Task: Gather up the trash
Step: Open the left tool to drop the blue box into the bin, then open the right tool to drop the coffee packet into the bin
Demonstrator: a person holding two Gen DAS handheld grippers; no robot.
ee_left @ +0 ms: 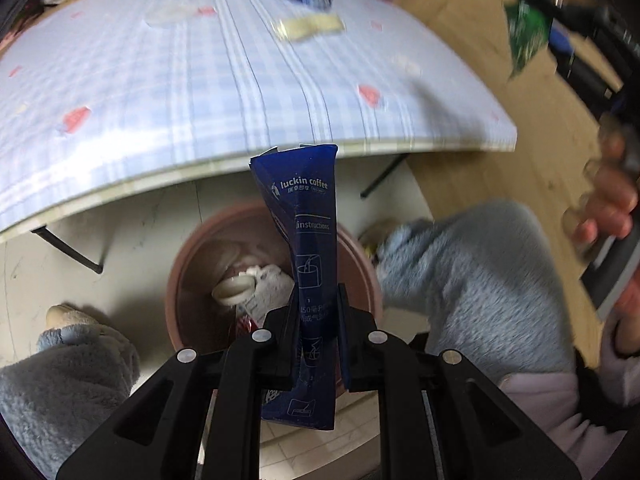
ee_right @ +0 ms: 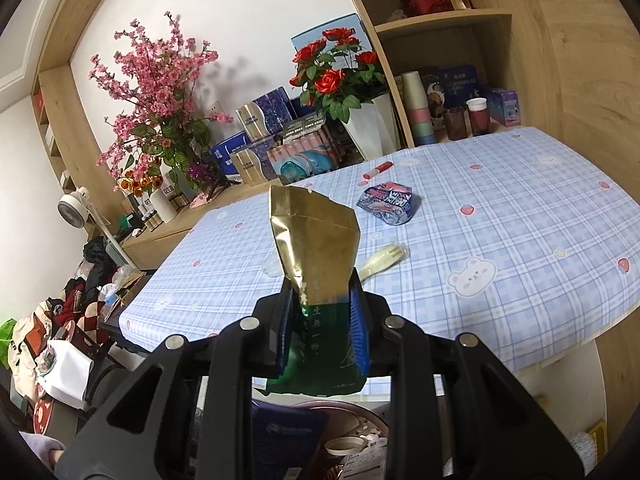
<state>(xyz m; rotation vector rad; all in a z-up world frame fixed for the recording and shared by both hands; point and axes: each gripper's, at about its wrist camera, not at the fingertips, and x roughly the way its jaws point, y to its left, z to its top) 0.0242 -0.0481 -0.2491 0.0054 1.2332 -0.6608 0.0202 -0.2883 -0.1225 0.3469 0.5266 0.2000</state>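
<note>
Pinching a blue coffee sachet [ee_left: 310, 248] in my left gripper [ee_left: 316, 320], I hold it over the pink bin [ee_left: 360, 264] at lower centre; my right gripper [ee_right: 320, 312] clamps a gold-green packet [ee_right: 316, 240] before the checked table [ee_right: 520, 240].

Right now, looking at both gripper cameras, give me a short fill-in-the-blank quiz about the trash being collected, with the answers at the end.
1. The left gripper is shut on a ____ coffee packet.
2. Below that packet sits a round pink ____ with trash already in it.
3. The right gripper is shut on a pouch that is green below and ____ above.
4. The crumpled wrapper lies on the checked ____.

Answers: blue; bin; gold; tablecloth
</note>
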